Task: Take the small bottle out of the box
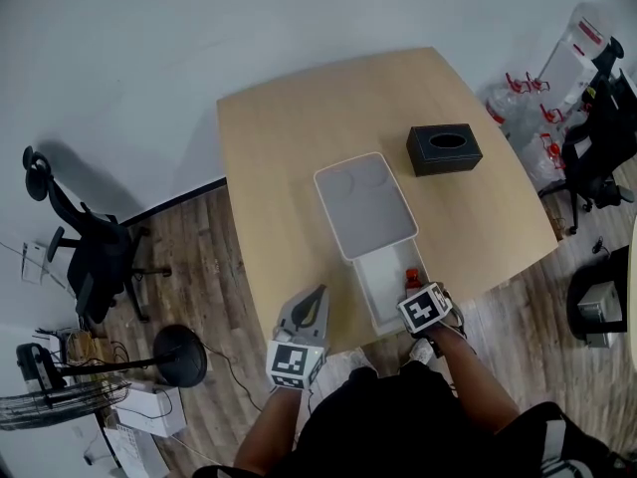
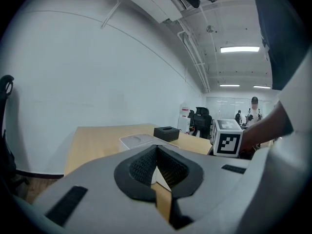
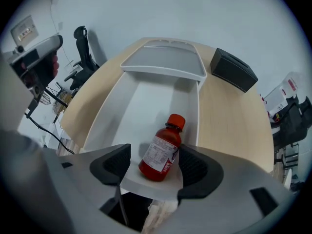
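A small red bottle [image 3: 161, 155] with a red cap and a white label lies tilted in the near right corner of the open white box [image 3: 112, 116]. My right gripper [image 3: 155, 164] points steeply down over it, open, one jaw on each side; the left pad stands clear of it and the right pad is close beside it. In the head view the bottle [image 1: 412, 279] shows just beyond the right gripper [image 1: 415, 293], inside the box [image 1: 370, 289] at the table's near edge. My left gripper [image 1: 315, 303] hovers left of the box, its jaws shut on nothing [image 2: 156, 152].
The box's grey-white lid [image 1: 363, 207] lies on the table just behind the box. A black tissue box [image 1: 444, 148] stands farther back right. Off the table are an office chair [image 1: 85, 247], a floor fan [image 1: 179, 357] and more chairs [image 1: 597, 157].
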The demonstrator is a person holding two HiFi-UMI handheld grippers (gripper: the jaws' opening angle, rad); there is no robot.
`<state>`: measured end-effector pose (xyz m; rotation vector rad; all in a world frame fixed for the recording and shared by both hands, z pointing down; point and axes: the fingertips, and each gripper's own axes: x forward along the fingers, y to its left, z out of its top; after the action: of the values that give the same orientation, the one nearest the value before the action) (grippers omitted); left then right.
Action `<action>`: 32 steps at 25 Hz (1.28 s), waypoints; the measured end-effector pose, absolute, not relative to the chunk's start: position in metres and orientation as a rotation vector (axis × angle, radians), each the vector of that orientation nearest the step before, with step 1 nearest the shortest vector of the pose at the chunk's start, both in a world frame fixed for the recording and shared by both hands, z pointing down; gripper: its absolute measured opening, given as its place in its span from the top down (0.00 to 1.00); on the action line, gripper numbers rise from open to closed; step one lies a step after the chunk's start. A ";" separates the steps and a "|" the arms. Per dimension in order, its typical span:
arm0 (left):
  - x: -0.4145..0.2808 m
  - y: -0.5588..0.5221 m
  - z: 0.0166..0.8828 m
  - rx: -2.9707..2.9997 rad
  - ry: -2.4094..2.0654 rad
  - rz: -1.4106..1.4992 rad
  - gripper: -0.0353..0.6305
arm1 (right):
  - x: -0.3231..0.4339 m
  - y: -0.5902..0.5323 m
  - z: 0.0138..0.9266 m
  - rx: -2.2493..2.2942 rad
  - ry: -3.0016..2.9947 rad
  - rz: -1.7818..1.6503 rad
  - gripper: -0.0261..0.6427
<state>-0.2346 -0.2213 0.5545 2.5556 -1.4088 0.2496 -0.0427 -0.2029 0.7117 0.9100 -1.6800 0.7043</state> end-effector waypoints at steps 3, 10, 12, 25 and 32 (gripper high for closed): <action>-0.241 -0.223 0.558 2.544 -1.412 0.250 0.93 | -0.043 -0.207 0.715 0.907 -1.643 0.696 0.48; -0.245 -0.222 0.560 2.538 -1.417 0.246 0.93 | -0.046 -0.213 0.727 0.824 -1.563 0.608 0.49; -0.246 -0.220 0.561 2.530 -1.420 0.244 0.93 | -0.045 -0.213 0.730 0.812 -1.544 0.554 0.51; -0.241 -0.212 0.566 2.542 -1.424 0.306 0.93 | -0.041 -0.217 0.737 0.702 -1.500 0.196 0.62; -0.237 -0.212 0.560 2.551 -1.450 0.285 0.93 | -0.044 -0.221 0.732 0.721 -1.604 0.126 0.64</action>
<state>-0.2370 -0.2118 0.5598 2.5512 -1.4498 0.2853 -0.0444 -0.2207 0.7317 0.7207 -1.6044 0.1261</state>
